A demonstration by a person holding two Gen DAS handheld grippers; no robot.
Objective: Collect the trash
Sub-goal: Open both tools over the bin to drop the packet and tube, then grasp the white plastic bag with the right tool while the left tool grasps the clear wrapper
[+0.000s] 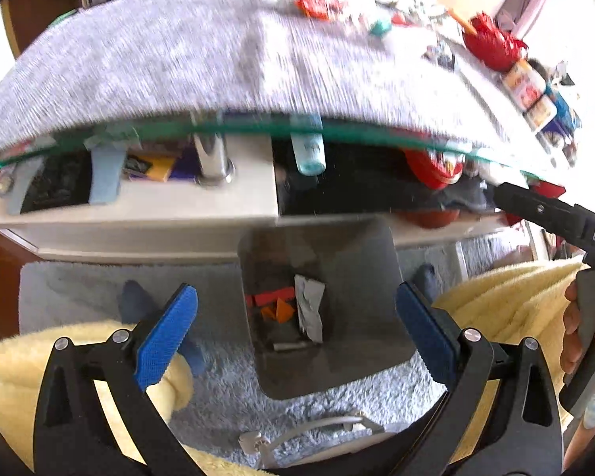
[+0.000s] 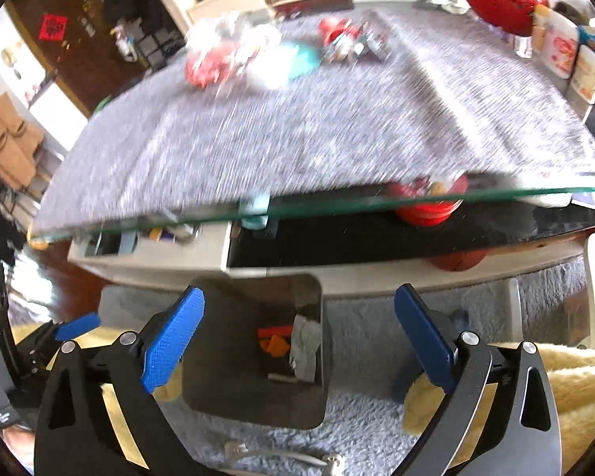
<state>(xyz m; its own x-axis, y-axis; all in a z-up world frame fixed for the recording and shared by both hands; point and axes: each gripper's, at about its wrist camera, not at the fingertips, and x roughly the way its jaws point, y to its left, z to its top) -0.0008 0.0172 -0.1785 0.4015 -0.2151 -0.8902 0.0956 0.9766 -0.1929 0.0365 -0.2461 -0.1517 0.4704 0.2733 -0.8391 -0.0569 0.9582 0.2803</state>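
Observation:
A grey trash bin stands on the rug below the table and holds red, orange and grey scraps. My left gripper is open and empty above the bin. My right gripper is open and empty, with the same bin below and left of centre. Loose trash lies at the far side of the grey table cloth: red wrappers, a teal piece, white crumpled bits. In the left wrist view this trash shows blurred at the far edge.
The glass table edge juts over a lower shelf with a red tin and a tube. A red bag and jars line the table's right side. Yellow fleece and a white cable lie near the bin.

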